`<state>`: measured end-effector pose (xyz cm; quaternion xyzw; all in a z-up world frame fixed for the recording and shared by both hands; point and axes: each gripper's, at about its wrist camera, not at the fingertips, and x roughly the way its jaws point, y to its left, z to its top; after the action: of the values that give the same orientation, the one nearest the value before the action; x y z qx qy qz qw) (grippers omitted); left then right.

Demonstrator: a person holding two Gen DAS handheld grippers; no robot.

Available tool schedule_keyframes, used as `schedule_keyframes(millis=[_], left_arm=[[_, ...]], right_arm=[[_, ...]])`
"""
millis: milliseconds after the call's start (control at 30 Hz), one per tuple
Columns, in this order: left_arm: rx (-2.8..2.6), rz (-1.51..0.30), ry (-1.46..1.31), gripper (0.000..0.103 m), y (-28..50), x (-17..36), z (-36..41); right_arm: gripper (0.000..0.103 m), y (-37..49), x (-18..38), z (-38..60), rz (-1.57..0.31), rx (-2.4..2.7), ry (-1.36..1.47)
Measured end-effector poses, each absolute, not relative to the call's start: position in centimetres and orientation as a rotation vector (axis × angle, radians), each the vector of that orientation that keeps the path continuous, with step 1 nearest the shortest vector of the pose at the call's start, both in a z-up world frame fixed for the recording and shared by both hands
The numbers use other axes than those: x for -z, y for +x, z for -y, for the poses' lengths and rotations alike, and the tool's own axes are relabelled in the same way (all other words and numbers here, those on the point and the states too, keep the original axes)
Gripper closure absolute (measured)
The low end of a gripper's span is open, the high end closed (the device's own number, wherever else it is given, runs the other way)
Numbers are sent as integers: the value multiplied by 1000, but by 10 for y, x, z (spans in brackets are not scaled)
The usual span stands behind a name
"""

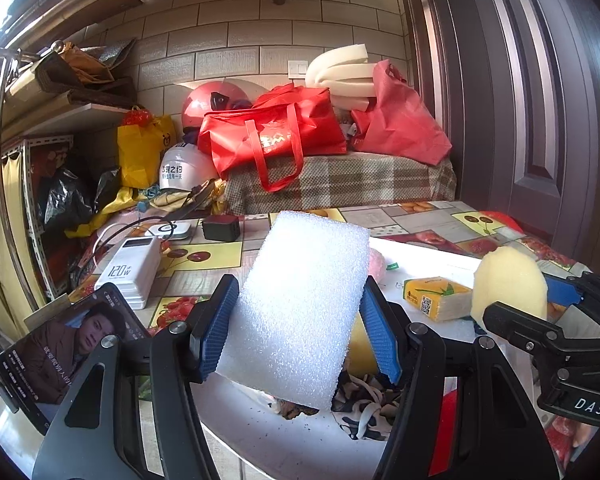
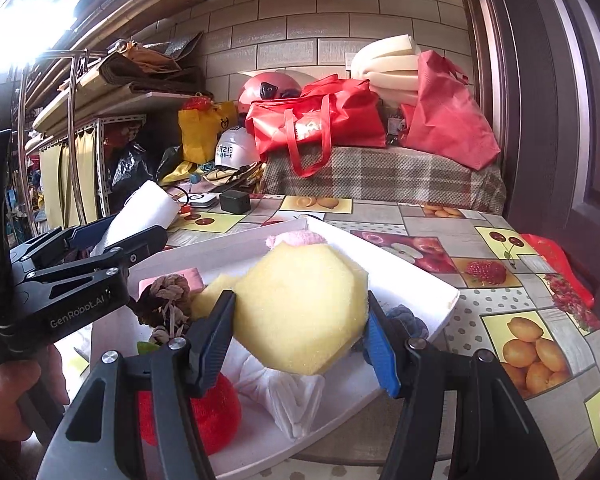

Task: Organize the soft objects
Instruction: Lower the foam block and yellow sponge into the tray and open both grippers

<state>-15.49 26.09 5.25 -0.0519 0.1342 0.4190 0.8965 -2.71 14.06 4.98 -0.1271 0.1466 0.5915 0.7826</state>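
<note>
Looking along the left gripper [image 1: 300, 312] from its wrist camera, a thick white foam block [image 1: 300, 308] fills the centre, clamped between the two blue-padded fingers [image 1: 220, 316] and held upright and tilted slightly to the right above a white tray [image 1: 252, 424]. Under the block lies a brown and cream knotted rope piece [image 1: 364, 408], with a yellow sponge [image 1: 360, 348] just behind the right finger. To the right, the right gripper [image 1: 512, 300] reaches in, its fingers closed on a pale yellow sponge [image 1: 508, 284]. A yellow tissue pack [image 1: 440, 296] sits on the tray near it. On the fruit-patterned tablecloth [image 1: 428, 216] to the left stand a white power bank [image 1: 130, 272] and a phone [image 1: 64, 360] showing a man's face. Turning to the right wrist camera, the right gripper [image 2: 300, 332] pinches the pale yellow sponge [image 2: 300, 308] by its sides, held above the white tray [image 2: 440, 304]. Beneath it in the tray lie a folded white cloth [image 2: 292, 396], a red sponge [image 2: 216, 412], the knotted rope piece [image 2: 164, 304], a pink bar [image 2: 180, 278] and a pink fluffy item [image 2: 296, 238]; a blue-grey knot [image 2: 408, 320] peeks out past the right finger. At the left edge the left gripper [image 2: 140, 224] grips the white foam block [image 2: 140, 212], and part of a hand [image 2: 12, 396] shows below it.
</note>
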Motion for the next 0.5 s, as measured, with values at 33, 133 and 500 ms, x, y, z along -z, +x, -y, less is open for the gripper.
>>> schedule_keyframes(millis=[33, 133, 500], left_arm=[[-860, -280, -104, 41, -153, -52, -262], [-833, -300, -128, 41, -148, -52, -269], [-880, -341, -157, 11, -141, -50, -277]], right_arm=[[42, -27, -50, -144, -316, -1282, -277], [41, -27, -49, -155, -318, -1295, -296], [19, -18, -44, -168, -381, -1269, -307]])
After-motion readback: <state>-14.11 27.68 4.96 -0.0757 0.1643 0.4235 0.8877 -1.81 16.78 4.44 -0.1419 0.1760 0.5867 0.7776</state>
